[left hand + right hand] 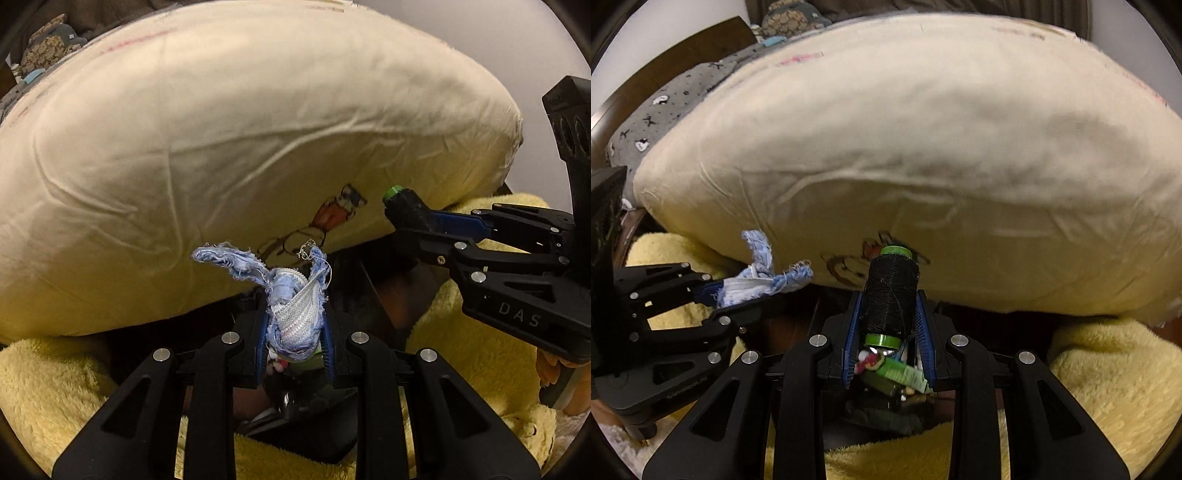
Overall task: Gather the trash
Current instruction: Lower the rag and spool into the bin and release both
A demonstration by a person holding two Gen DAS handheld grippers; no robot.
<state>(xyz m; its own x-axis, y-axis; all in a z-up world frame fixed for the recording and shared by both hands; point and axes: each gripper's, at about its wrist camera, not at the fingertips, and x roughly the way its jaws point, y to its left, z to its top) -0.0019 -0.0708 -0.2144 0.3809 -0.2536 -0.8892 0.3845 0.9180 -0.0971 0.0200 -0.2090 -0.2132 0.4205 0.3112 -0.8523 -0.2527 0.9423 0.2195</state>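
Observation:
My left gripper [294, 325] is shut on a frayed blue and white fabric scrap [291, 306], held in front of a big cream pillow [240, 147]. It also shows in the right wrist view [738, 291] with the scrap [764, 280] sticking out. My right gripper [889, 314] is shut on a spool of black thread [891, 295] with green ends. The spool [406, 203] and right gripper [413, 218] show at right in the left wrist view. Both hover over a dark container [882, 413] holding small trash, including a green packet [905, 373].
A yellow fluffy blanket [1108, 376] lies under and around the container. The pillow has a cartoon print [332, 214]. A grey patterned cloth [665, 110] and a dark wooden board [683, 48] sit behind the pillow at left.

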